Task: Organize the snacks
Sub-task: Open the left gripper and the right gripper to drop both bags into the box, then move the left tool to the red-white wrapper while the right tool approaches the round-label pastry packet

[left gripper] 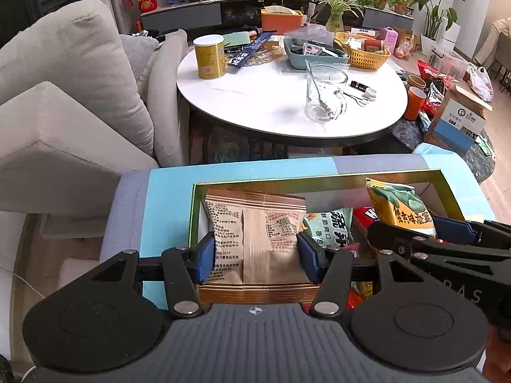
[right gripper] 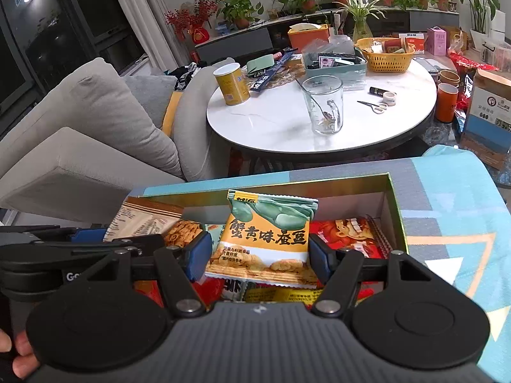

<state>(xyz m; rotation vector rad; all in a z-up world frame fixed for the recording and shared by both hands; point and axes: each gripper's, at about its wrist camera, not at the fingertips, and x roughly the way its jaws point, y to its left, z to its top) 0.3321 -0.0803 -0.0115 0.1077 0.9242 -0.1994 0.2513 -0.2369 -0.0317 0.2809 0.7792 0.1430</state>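
Red packets [right gripper: 348, 236] lie half hidden under others.

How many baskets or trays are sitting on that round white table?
2. A yellow woven basket sits at the table's far right edge, and a blue-grey tray stands just left of it, touching or nearly so. Clutter behind them may hide others.

A brown paper snack bag [left gripper: 255, 242] stands up at the left end of an open box [left gripper: 319, 175]. A yellow and green snack bag [right gripper: 265, 242] stands up near the middle. Red packets [right gripper: 348, 233] lie flat underneath.
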